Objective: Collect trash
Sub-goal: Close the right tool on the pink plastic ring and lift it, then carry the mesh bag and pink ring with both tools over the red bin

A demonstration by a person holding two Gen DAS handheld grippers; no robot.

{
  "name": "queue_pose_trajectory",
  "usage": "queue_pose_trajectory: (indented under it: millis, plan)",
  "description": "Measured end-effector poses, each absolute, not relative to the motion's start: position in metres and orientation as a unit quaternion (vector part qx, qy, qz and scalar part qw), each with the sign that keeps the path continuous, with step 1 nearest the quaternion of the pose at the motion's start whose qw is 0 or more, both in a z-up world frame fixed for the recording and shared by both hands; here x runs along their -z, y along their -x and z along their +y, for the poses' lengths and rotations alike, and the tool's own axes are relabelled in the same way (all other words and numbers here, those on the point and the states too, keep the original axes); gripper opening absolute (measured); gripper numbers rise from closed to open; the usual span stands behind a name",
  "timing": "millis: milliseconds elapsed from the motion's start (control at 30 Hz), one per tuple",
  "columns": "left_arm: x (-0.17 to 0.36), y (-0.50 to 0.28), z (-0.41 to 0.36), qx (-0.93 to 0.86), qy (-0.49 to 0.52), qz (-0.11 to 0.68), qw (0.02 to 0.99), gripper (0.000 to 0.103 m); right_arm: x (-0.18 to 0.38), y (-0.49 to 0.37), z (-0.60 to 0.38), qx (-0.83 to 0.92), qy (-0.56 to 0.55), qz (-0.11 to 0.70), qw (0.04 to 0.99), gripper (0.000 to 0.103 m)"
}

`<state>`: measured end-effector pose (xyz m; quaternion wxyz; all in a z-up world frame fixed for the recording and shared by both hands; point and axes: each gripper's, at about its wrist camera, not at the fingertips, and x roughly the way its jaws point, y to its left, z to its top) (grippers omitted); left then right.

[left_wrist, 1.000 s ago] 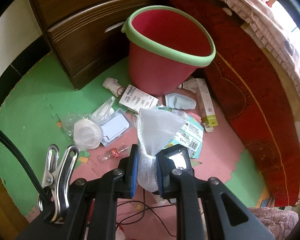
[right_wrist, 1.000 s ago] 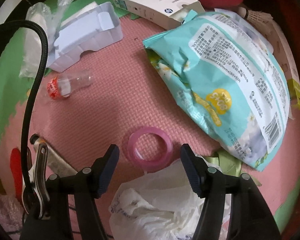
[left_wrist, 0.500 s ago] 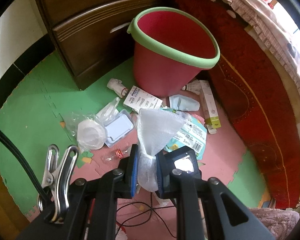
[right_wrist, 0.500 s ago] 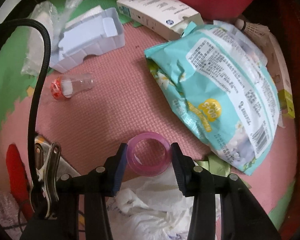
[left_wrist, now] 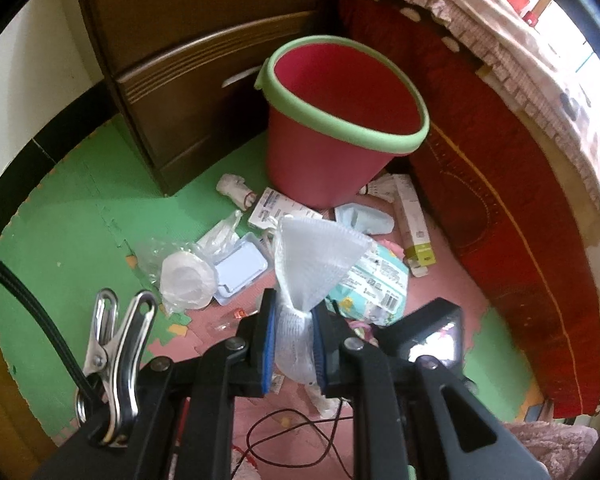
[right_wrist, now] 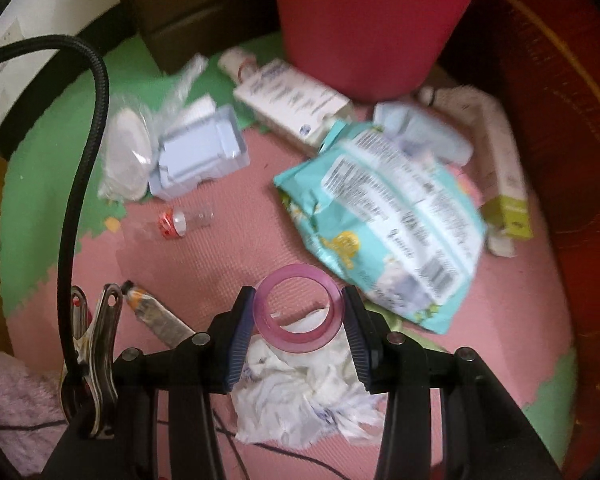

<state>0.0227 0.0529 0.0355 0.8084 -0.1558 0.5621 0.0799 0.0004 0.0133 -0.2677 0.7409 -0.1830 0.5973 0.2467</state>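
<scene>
My left gripper (left_wrist: 294, 312) is shut on a white foam net sleeve (left_wrist: 316, 256), held above the floor mat. Beyond it stands a red bucket (left_wrist: 320, 168) with a green rim, upright and with nothing visible inside. In the right wrist view, my right gripper (right_wrist: 298, 308) is shut on a pink plastic ring (right_wrist: 298, 342), with a pad pressing each side. The ring hangs above a crumpled white plastic bag (right_wrist: 300, 392). The bucket's red wall (right_wrist: 372, 20) fills the top of that view.
Litter lies on the pink and green mat: a teal wipes pack (right_wrist: 388, 216), a white box (right_wrist: 296, 100), a pale blue tray (right_wrist: 198, 152), a small clear bottle (right_wrist: 184, 222) and a tube (right_wrist: 156, 312). A brown cabinet (left_wrist: 188, 60) stands left of the bucket, a red bed side (left_wrist: 500, 200) right.
My right gripper closed on the pink ring and lifted it off the mat. The left gripper still holds the foam net and has barely moved.
</scene>
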Motion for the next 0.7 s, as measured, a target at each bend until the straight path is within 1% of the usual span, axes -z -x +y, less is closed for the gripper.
queue_pose_trajectory:
  millis: [133, 300, 500, 700]
  plan:
    - [-0.048, -0.021, 0.047, -0.066, 0.152, 0.548, 0.820, 0.016, 0.222, 0.006, -0.007, -0.247, 0.173, 0.577, 0.759, 0.044]
    - [-0.060, -0.025, 0.039, -0.056, 0.149, 0.532, 0.832, 0.016, 0.157, -0.001, -0.029, -0.236, 0.133, 0.552, 0.788, 0.044]
    - [-0.074, -0.033, 0.034, -0.050, 0.148, 0.512, 0.845, 0.016, 0.082, -0.002, -0.045, -0.229, 0.128, 0.498, 0.827, 0.044]
    - [-0.088, -0.040, 0.039, -0.046, 0.177, 0.498, 0.848, 0.016, 0.033, -0.006, -0.049, -0.236, 0.123, 0.459, 0.848, 0.044]
